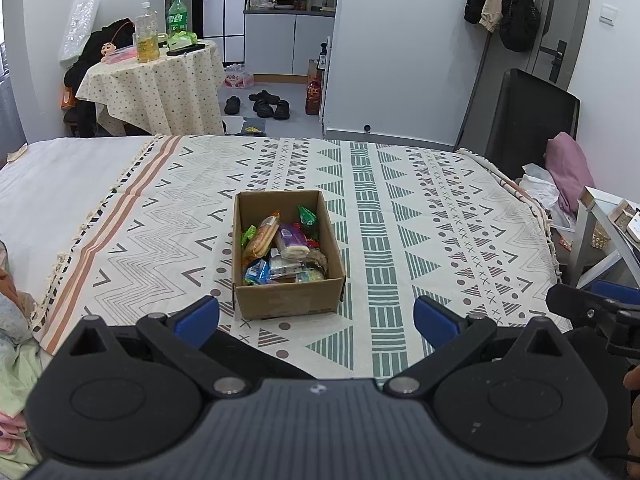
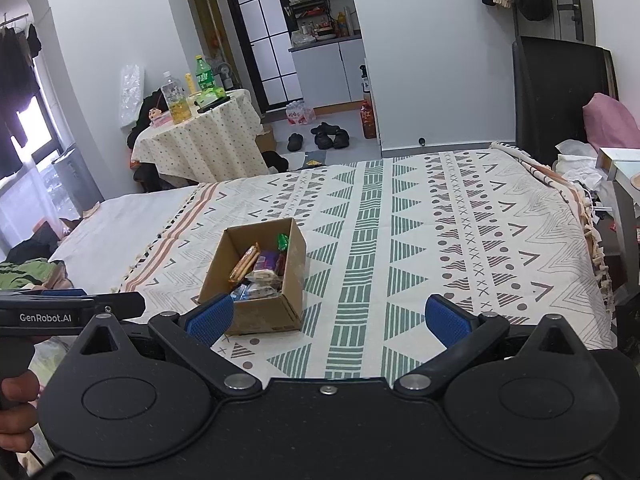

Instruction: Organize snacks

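Note:
A small open cardboard box point(image 1: 288, 300) sits on the patterned bedspread point(image 1: 400, 208), filled with several wrapped snacks point(image 1: 280, 248): a biscuit pack, a purple pack, green and blue wrappers. My left gripper point(image 1: 316, 320) is open and empty, held back just short of the box's near wall. In the right wrist view the same box point(image 2: 260, 314) lies ahead to the left, with the snacks point(image 2: 260, 270) inside. My right gripper point(image 2: 330, 320) is open and empty, its left finger point(image 2: 210, 320) overlapping the box's near corner in view. The other gripper's body point(image 2: 68, 312) shows at the left edge.
The bed ends at the far edge point(image 1: 280, 138), with floor and shoes point(image 1: 264, 104) beyond. A round cloth-covered table point(image 1: 160, 84) with bottles stands at the back left. A white stand point(image 1: 600, 236) and a pink pillow point(image 1: 568, 168) are on the right.

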The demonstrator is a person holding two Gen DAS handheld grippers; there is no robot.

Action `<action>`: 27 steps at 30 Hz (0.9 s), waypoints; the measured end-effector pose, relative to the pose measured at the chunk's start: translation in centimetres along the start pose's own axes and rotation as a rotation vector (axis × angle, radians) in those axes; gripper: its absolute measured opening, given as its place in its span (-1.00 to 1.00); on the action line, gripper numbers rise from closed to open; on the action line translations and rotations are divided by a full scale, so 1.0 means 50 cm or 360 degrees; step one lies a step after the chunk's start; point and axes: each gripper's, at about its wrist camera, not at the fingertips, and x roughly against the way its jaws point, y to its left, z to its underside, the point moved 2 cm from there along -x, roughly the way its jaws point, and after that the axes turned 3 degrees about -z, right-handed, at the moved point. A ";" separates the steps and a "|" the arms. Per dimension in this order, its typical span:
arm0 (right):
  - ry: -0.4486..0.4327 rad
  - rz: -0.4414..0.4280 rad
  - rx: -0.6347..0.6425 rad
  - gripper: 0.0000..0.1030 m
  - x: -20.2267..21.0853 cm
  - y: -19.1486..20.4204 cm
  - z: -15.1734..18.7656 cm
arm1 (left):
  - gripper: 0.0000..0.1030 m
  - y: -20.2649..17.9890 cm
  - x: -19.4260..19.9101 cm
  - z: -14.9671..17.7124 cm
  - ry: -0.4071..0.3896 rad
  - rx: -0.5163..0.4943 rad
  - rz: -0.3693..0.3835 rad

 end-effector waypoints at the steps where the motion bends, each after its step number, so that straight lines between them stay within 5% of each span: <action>1: -0.0001 -0.0001 0.0000 1.00 0.000 0.000 0.000 | 1.00 0.000 0.000 0.000 -0.0001 0.0000 0.0000; 27: 0.0011 0.0002 0.0002 1.00 0.000 -0.007 0.002 | 1.00 -0.002 0.003 0.000 0.0001 -0.0017 0.0007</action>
